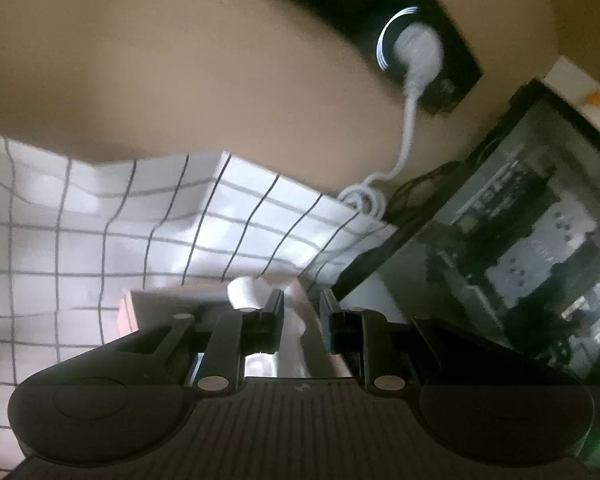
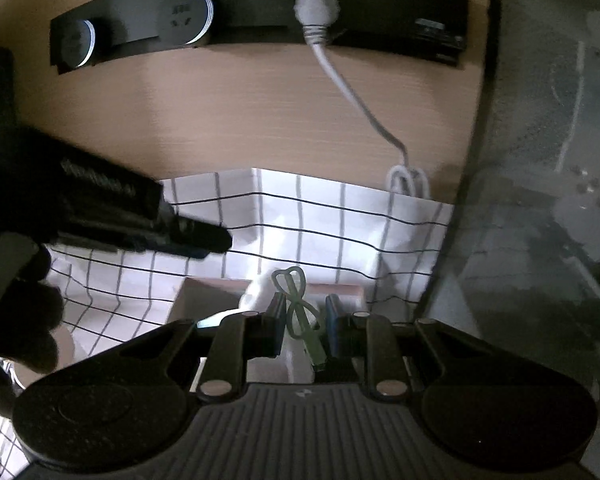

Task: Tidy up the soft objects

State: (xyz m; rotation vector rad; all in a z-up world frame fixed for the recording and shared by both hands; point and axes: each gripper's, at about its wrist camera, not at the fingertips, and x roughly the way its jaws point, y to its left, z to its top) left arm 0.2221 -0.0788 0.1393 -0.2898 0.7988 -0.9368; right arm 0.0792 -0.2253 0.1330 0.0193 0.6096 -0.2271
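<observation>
A white cloth with a thin black grid pattern [image 2: 320, 216] covers the counter. The wall behind is plain beige wood grain [image 2: 240, 112], carrying a black socket strip [image 2: 260, 12] with white-ringed round outlets and a pale grey plug and cable [image 2: 316, 8]. A pale green looped cord [image 2: 296, 308] lies over a pinkish-beige box [image 2: 204, 296]. The right gripper [image 2: 303, 328] is black with blue pads.
</observation>
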